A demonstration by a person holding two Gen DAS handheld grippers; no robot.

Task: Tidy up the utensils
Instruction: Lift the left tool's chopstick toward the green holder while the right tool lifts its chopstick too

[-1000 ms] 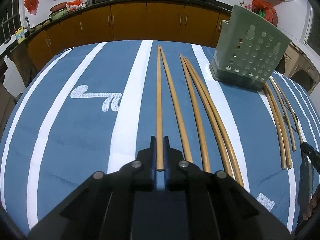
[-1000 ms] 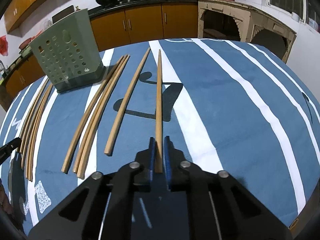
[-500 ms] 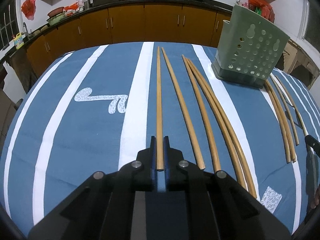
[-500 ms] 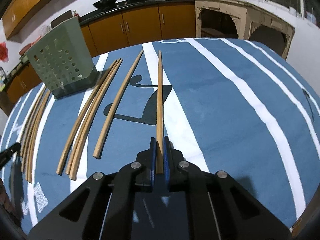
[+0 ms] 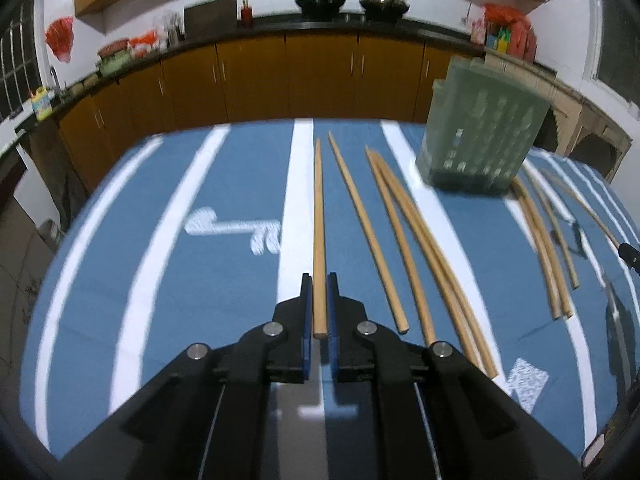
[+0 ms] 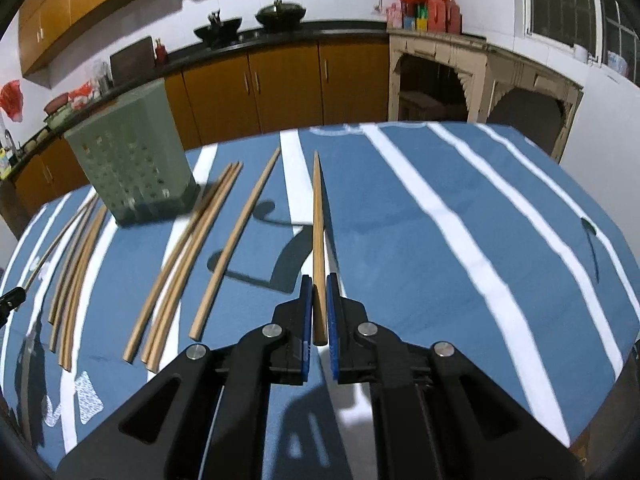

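Both grippers, left (image 5: 319,300) and right (image 6: 319,300), clamp chopsticks; holder (image 5: 480,136) beside loose chopsticks (image 5: 416,236)

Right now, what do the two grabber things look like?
Both look the same. The left gripper and right gripper have chunky black plastic bodies shaped like a wide V, with round silver bolts on top. Each has two flat fingers lined with blue pads. No cables, sleeves or markings show.
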